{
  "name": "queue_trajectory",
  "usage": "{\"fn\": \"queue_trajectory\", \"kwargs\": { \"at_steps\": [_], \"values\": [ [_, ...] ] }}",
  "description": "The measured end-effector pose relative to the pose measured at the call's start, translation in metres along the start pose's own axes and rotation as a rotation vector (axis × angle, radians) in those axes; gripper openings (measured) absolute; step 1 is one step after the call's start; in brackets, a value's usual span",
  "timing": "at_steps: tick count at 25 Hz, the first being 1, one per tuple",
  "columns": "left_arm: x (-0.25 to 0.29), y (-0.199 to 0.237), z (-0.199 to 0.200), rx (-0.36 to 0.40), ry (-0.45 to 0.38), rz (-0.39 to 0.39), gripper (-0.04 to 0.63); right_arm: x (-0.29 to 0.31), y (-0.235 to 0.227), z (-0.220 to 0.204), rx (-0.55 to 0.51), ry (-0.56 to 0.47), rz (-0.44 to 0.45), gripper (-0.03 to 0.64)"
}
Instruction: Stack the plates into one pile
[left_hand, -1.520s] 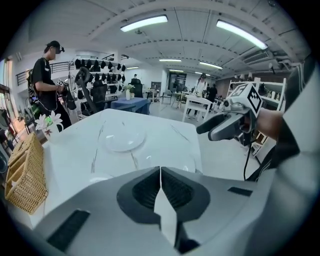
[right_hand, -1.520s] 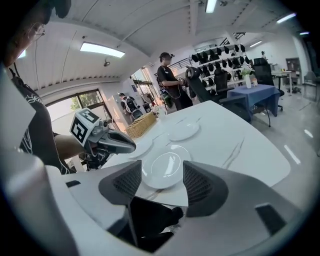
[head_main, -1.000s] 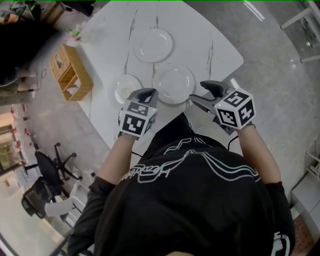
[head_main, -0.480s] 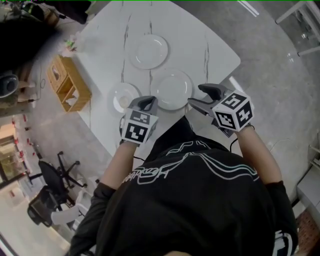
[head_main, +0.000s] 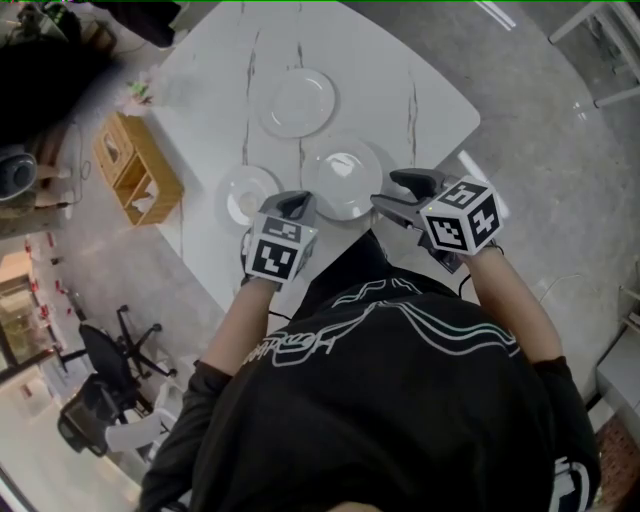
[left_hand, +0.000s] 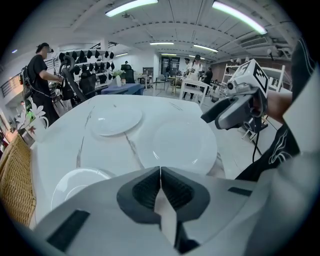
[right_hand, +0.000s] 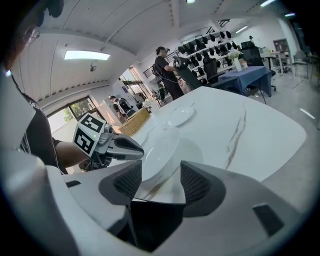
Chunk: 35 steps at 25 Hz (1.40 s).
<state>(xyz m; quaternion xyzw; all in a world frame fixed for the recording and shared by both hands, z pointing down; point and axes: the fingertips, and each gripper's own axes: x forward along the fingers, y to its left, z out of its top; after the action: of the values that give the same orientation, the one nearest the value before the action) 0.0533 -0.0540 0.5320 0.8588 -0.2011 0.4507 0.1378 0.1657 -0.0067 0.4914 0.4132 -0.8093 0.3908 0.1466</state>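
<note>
Three white plates lie apart on the white marble table (head_main: 400, 70): a far plate (head_main: 297, 102), a near plate (head_main: 343, 178) and a smaller deep plate (head_main: 248, 193) to the left. My left gripper (head_main: 295, 203) hovers at the near table edge between the small plate and the near plate, its jaws shut on nothing (left_hand: 160, 172). The left gripper view shows the near plate (left_hand: 184, 141) just ahead. My right gripper (head_main: 385, 195) is at the near plate's right rim, open (right_hand: 159, 182), with the plate (right_hand: 161, 149) just beyond its pads.
A wicker shelf unit (head_main: 138, 155) stands on the floor left of the table, and an office chair (head_main: 100, 350) further back. The table's near edge runs under both grippers. People stand at racks and tables in the background (left_hand: 42, 82).
The right gripper has rolled slightly and edged a little toward the near plate. The left gripper and the plates keep their places.
</note>
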Motion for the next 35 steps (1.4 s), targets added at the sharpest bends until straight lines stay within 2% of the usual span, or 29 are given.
{"fn": "queue_trajectory", "kwargs": {
  "at_steps": [9,14,16,30,35],
  "values": [
    [0.001,0.000,-0.001,-0.014,-0.009,-0.018,0.028,0.016,0.004,0.000,0.120,-0.008,0.049,0.222],
    [0.001,0.000,-0.002,-0.015,-0.010,-0.029,0.028,0.022,0.003,-0.002,0.179,0.002,0.049,0.160],
    [0.001,0.000,-0.002,-0.016,-0.010,-0.037,0.028,0.023,0.002,-0.002,0.203,0.000,0.049,0.106],
    [-0.004,-0.002,-0.002,-0.044,-0.009,-0.094,0.028,0.020,-0.002,0.009,0.492,-0.082,0.139,0.040],
    [-0.012,0.005,0.001,-0.076,-0.033,-0.106,0.028,0.020,-0.001,0.020,0.536,-0.105,0.159,0.040]
  ]
}}
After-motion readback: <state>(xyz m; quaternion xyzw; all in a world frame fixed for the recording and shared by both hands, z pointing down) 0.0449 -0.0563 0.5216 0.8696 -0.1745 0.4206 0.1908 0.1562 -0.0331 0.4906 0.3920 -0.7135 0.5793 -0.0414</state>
